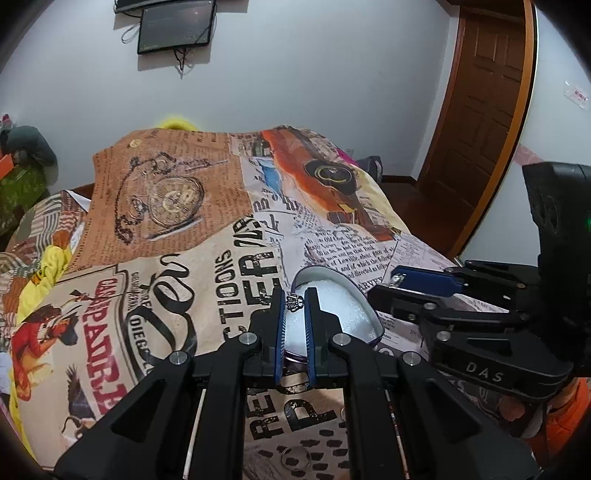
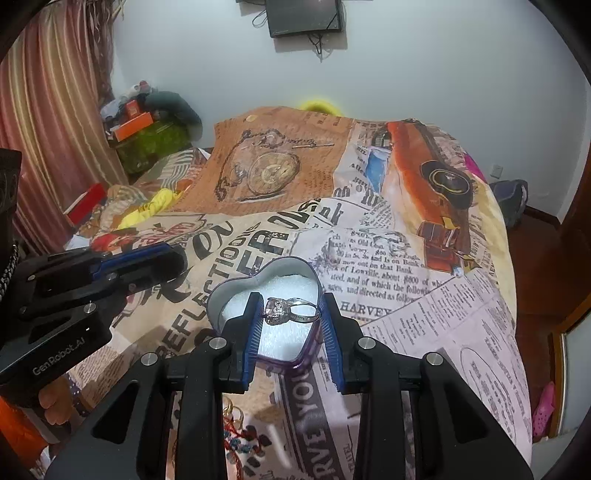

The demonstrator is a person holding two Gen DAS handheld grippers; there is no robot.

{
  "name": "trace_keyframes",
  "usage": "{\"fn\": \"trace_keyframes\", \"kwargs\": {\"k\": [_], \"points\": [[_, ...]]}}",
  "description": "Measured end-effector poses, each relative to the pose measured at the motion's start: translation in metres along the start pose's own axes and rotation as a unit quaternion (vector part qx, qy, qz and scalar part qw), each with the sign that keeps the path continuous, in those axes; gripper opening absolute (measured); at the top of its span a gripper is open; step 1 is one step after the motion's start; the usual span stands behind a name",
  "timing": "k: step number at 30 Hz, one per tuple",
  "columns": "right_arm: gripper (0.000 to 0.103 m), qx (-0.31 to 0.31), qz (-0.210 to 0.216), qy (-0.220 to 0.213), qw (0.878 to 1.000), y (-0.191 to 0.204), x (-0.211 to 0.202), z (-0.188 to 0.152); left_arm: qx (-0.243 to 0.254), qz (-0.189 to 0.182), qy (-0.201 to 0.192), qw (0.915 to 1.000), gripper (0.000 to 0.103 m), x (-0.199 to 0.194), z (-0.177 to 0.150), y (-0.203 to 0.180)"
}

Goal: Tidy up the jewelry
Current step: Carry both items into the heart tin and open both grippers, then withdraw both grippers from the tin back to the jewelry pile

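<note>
Fingers of the left gripper (image 1: 295, 304) stand nearly together, clenched on a small crown-shaped silver ring (image 1: 295, 302) held right at the tips; the ring hangs over the near rim of a heart-shaped tin (image 1: 373, 317) lined with white foam, which sits on the printed bedspread (image 1: 184, 280). The right gripper (image 2: 290, 314) is clamped across a larger silver ring (image 2: 291, 311) with a pale stone — stone toward its left pad, band toward the right; this ring is poised above the white foam of the same heart-shaped tin (image 2: 221, 295), though whether it touches the foam cannot be told. In the left wrist view the right gripper comes in from the right, beside the tin; in the right wrist view the left gripper lies to the left of the tin, its blue pads closed. More jewelry lies nearer on the bedspread (image 2: 424, 295): a plain silver band (image 1: 294, 456) below the left gripper, and a beaded tangle (image 2: 240, 435) under the right one. Beyond the bed stand a white wall, a dark screen (image 2: 304, 16) and a brown door (image 1: 480, 110).
</note>
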State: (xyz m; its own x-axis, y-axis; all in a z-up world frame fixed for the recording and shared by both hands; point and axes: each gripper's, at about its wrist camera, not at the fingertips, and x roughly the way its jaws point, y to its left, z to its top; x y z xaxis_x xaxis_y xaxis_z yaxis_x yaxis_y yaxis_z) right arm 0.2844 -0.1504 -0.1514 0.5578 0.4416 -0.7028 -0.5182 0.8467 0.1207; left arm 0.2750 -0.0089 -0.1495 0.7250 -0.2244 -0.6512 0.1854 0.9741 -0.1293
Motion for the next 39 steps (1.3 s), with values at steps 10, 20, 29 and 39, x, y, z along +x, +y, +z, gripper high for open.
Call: {"fn": "trace_keyframes", "kwargs": {"k": [10, 20, 29, 39], "points": [[0.029, -0.017, 0.015, 0.016, 1.000, 0.003, 0.015, -0.005, 0.012, -0.016, 0.039, 0.9991, 0.008, 0.032, -0.007, -0.002], [0.029, -0.025, 0.022, 0.035, 0.999, 0.006, 0.025, -0.011, 0.013, -0.021, 0.054, 0.9982, 0.008, 0.041, -0.010, -0.004], [0.029, -0.008, 0.027, 0.042, 0.999, 0.000, 0.023, -0.009, 0.013, -0.007, 0.055, 0.9984, 0.013, 0.037, -0.009, -0.002], [0.031, 0.000, 0.021, 0.016, 1.000, 0.004, -0.012, -0.002, 0.003, 0.003, 0.027, 0.9996, 0.022, -0.006, -0.006, 0.000]]}}
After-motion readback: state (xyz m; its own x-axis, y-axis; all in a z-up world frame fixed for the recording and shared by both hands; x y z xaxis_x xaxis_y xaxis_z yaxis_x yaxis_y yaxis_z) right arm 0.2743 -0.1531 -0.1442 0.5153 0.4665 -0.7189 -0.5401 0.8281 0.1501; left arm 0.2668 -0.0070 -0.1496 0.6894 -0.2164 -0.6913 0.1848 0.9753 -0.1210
